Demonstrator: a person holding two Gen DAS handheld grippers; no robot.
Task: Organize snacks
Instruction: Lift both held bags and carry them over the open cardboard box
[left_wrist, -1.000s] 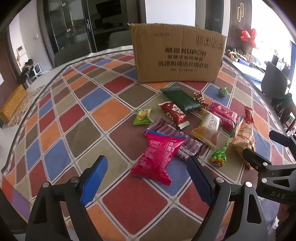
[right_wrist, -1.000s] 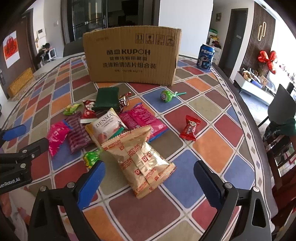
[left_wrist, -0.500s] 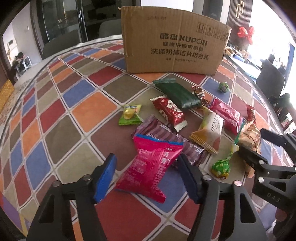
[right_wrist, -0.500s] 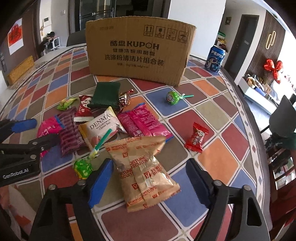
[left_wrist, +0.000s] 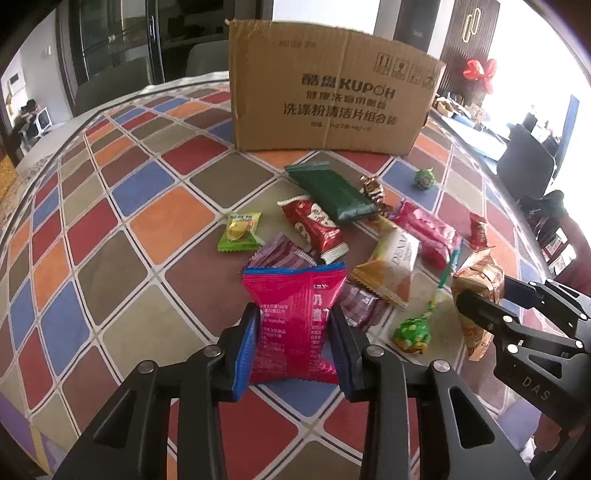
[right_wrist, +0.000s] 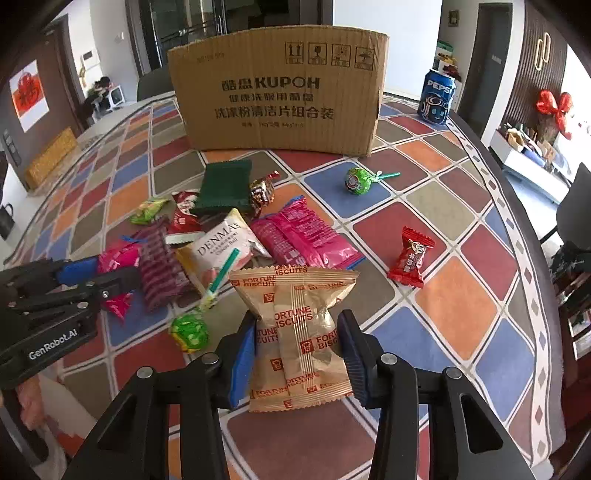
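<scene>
Behind box (right_wrist: 280, 88), Pepsi can (right_wrist: 437, 98): right wrist view only.

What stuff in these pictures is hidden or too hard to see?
- Inside of the cardboard box: both views show only its outer wall.
- Purple striped packet: in the left view, the pink packet, held by the left tool, covers its middle.
- Left view: the right tool hides part of the Fortune Biscuits bag.
- Small print on the pink packet: too blurred to read.
- Pepsi can: absent from the left view.
</scene>
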